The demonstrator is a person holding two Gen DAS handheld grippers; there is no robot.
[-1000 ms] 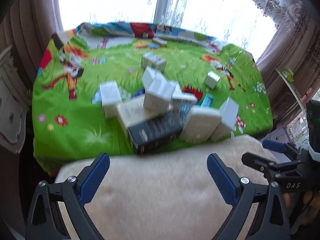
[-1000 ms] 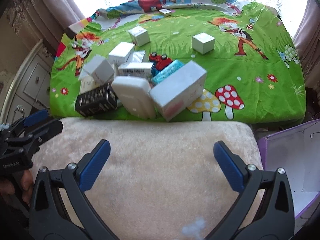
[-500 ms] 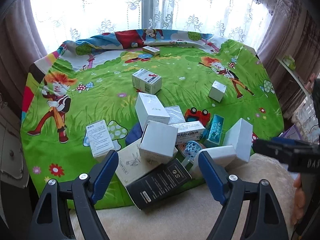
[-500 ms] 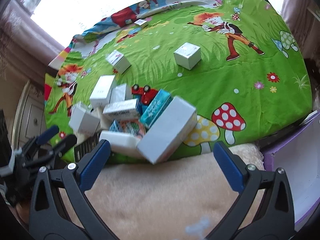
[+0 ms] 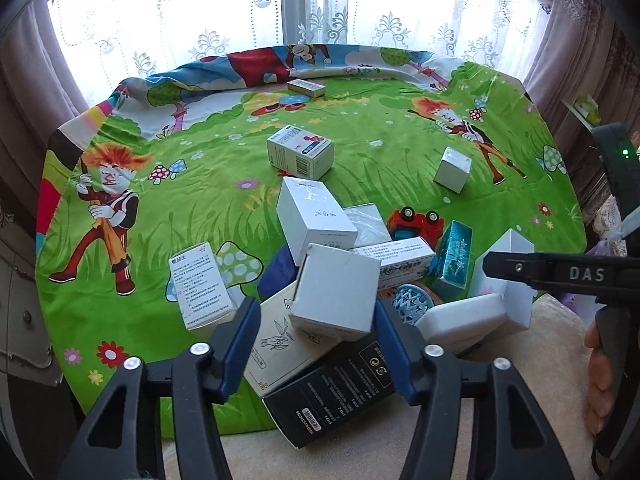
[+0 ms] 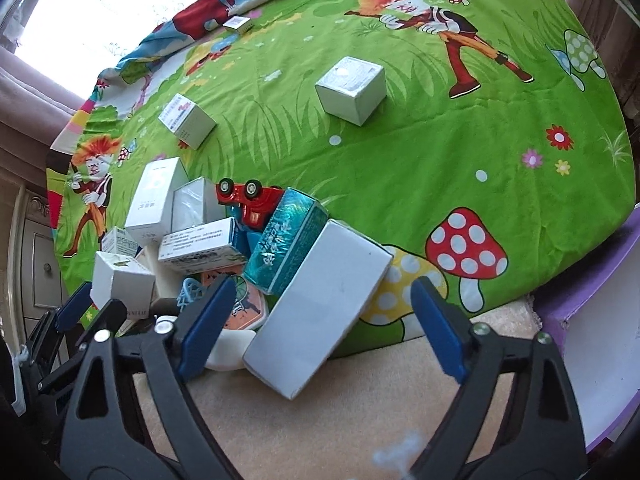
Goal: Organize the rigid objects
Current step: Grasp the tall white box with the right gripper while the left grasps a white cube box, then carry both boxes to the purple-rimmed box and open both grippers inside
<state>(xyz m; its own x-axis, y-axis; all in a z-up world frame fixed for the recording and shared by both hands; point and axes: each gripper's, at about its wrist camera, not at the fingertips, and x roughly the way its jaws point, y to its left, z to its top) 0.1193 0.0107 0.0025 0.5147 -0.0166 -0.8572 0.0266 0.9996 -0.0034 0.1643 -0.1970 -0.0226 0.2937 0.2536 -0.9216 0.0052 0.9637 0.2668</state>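
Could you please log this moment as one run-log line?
left claw: closing around white box | right claw: closing, straddling long white box, no contact yet

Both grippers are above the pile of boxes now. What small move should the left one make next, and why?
Probably lower a little and close. The left gripper, whose jaws have just been closing, already straddles the white box on top of the pile, but its pads do not seem to press it yet.
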